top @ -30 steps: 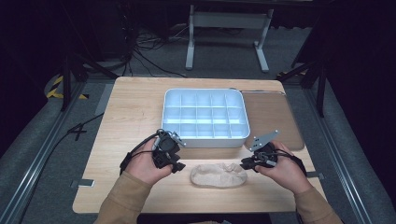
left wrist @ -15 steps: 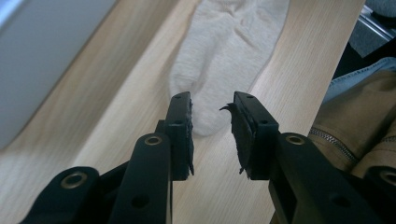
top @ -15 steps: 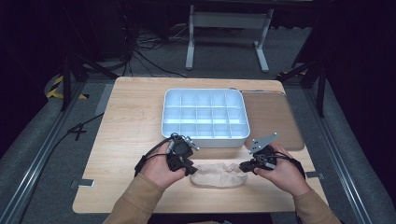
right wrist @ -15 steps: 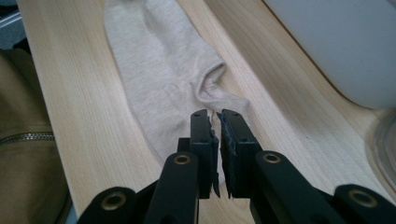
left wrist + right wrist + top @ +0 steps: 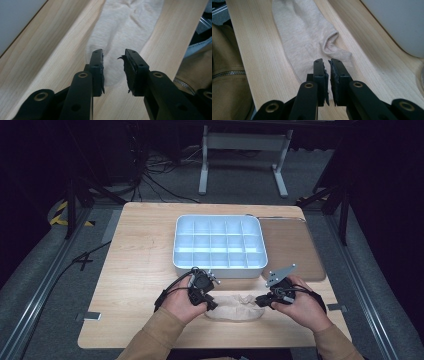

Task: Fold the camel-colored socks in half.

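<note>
Left gripper (image 5: 209, 301) now at sock (image 5: 234, 306) end, jaws just narrowing, not clamped yet; right gripper (image 5: 262, 300) pinches sock's other end.

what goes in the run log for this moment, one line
sock flat on table | left gripper open over toe end, closing | right gripper pinching cuff end

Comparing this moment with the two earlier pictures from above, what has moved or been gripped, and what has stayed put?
The left gripper has come down from beside the white tray to the sock's left end; its jaws have just been closing, with the toe between them but the pads not yet pressing. The right gripper has kept its place, nearly closed at the sock's cuff end. Sock, tray and table lie as before.
</note>
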Tool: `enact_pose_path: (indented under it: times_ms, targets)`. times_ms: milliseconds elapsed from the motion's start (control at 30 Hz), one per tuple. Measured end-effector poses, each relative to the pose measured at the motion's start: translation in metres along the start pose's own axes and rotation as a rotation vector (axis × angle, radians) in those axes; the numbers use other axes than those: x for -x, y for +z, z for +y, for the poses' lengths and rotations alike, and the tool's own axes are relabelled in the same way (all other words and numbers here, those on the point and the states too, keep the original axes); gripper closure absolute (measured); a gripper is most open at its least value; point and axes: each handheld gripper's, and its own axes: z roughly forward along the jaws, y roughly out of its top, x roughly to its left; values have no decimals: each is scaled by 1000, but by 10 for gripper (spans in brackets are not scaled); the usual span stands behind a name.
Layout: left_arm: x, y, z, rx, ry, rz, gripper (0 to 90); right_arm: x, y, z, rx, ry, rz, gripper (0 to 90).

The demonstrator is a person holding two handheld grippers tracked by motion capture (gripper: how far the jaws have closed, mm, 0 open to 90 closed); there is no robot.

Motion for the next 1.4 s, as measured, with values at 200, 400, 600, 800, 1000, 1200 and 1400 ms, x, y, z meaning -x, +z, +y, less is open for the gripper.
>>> enact_pose_path:
  times_ms: [200, 400, 600, 800, 1000, 1200, 1400]
  targets:
    - [-9, 3, -5, -6, -76, 16, 726, -2, 4, 0, -7, -8, 10, 836]
    - [-14, 8, -8, -31, -129, 26, 752, -7, 11, 2, -25, -22, 20, 858]
    - [-18, 15, -10, -55, -157, 16, 717, -10, 20, 2, -49, -32, 35, 863]
    - [-19, 21, -9, -73, -155, 0, 747, -9, 31, 0, -83, -31, 41, 881]
    - [-17, 22, -9, -76, -159, -26, 851, -8, 36, -2, -95, -40, 30, 898]
    - [-13, 18, -7, -80, -152, -19, 859, -16, 31, 5, -21, -47, 49, 900]
    - [-11, 15, -8, -76, -150, -27, 859, -26, 39, 14, 42, -77, 50, 900]
